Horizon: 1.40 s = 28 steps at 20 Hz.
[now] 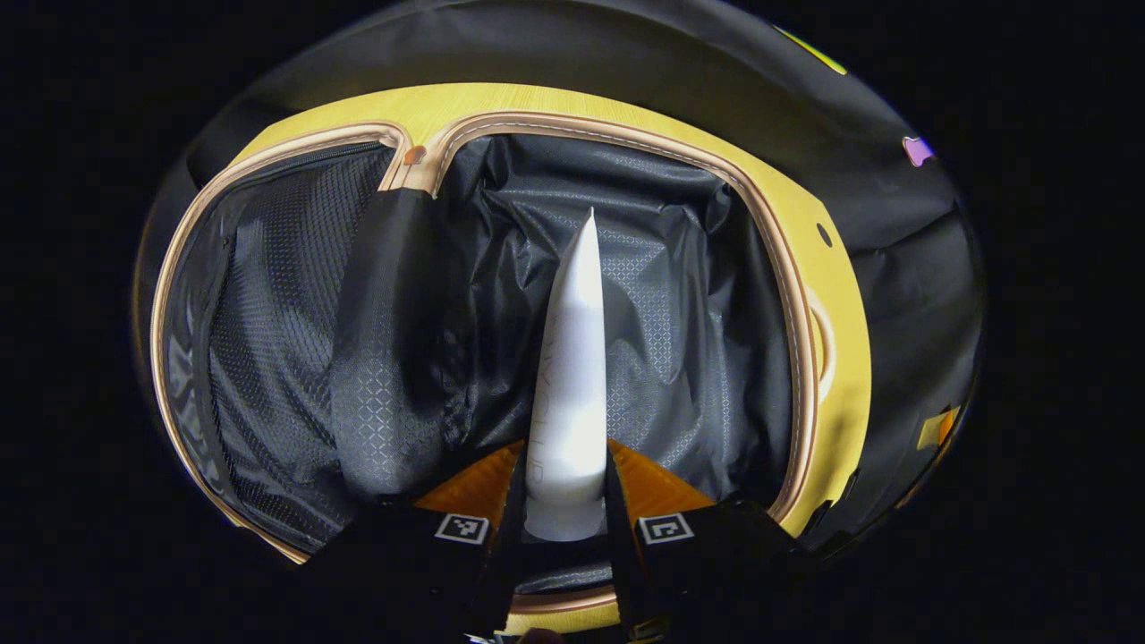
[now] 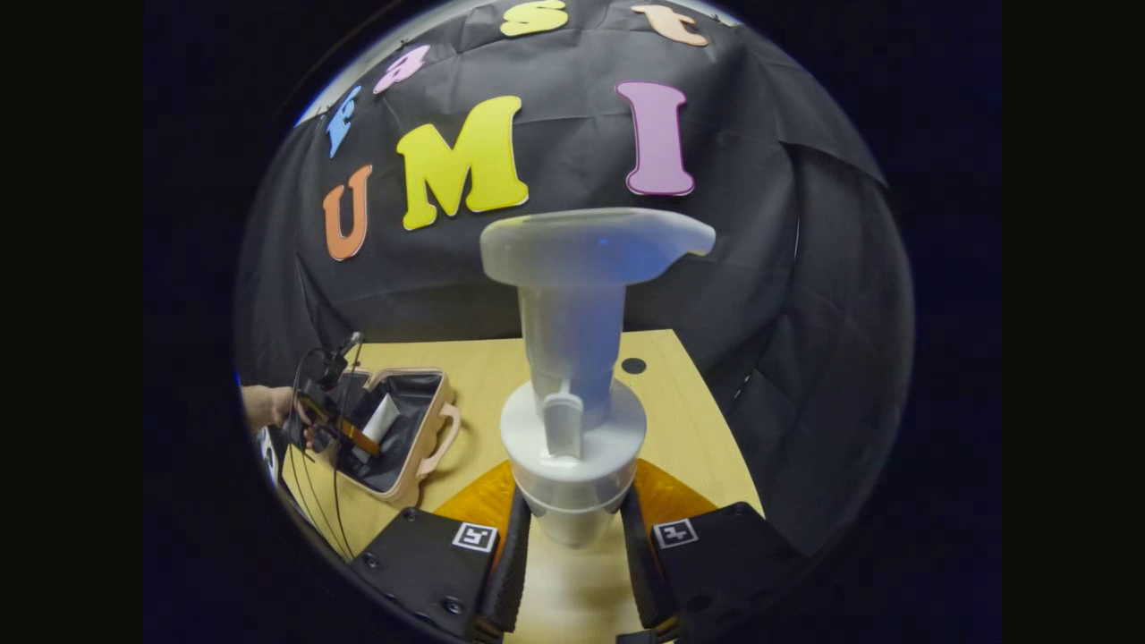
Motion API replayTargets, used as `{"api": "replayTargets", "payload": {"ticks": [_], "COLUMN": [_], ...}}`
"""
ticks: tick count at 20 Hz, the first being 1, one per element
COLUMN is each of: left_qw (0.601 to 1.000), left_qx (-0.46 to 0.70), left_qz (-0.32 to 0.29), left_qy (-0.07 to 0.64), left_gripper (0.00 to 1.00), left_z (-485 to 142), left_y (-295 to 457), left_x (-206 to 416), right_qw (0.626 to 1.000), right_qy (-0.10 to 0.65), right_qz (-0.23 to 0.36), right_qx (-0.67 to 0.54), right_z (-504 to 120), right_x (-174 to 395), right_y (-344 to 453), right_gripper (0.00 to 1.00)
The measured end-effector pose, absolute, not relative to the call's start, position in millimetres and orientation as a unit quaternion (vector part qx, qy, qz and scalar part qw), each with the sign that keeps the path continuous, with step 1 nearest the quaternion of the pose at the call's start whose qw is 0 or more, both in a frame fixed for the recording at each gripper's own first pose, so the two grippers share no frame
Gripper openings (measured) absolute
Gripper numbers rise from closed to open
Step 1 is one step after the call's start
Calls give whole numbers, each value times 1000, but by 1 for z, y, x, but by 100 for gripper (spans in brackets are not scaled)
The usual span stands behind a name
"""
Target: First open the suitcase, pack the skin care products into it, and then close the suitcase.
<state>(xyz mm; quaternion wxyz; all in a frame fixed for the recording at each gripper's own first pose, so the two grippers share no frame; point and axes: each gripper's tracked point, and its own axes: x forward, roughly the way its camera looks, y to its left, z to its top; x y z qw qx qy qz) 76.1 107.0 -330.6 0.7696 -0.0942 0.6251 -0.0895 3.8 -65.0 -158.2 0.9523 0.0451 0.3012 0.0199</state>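
In the left gripper view my left gripper (image 1: 565, 501) is shut on a white tube (image 1: 572, 376) that points forward over the open suitcase's dark lining (image 1: 662, 358); its tan rim (image 1: 787, 295) curves around it. In the right gripper view my right gripper (image 2: 572, 528) is shut on a white pump bottle (image 2: 572, 420), held upright above the table. In that same view the open suitcase (image 2: 407, 438) lies to the left, with the left gripper (image 2: 344, 429) and the white tube (image 2: 381, 417) over it, held by a hand (image 2: 264, 407).
The wooden table (image 2: 680, 429) has a small dark hole (image 2: 633, 365) behind the bottle. The black cloth wall (image 2: 805, 313) closes the back and right side. A mesh pocket (image 1: 268, 340) lines the suitcase's left half.
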Motion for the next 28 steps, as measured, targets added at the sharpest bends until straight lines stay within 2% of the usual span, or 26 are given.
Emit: {"api": "replayTargets", "payload": {"ticks": [5,6,7,8,10,15,18,23,28], "left_qw": [768,771,775,778,795,862,900,926,932], "left_qx": [-119,-129,-141,-151,-165,-182,-171,-158,-188], "left_qz": [-75,-77,-80,-82,-82,-101,-81,-65,-48], "left_qy": [625,619,611,605,578,462,391,336,305], "left_gripper": [50,43,70,57,90,90,90,90,90], "left_z": [-324,-319,-312,-303,-285,-221,-190,-169,-160], "left_y": [104,102,98,95,92,96,115,139,159], "left_x": [67,67,65,63,60,41,16,-46,-86], "right_qw": [950,950,951,950,948,934,912,863,794], "right_qy": [303,302,301,300,297,296,331,412,535], "right_qz": [54,63,70,82,111,199,241,293,289], "right_qx": [44,36,29,24,22,21,27,7,13], "right_z": [-156,-155,-155,-153,-149,-141,-151,-201,-281], "right_x": [5,7,9,11,18,42,55,67,54], "right_y": [-32,-24,-17,-7,18,97,144,223,269], "right_gripper": [46,46,46,46,46,46,46,46,46]}}
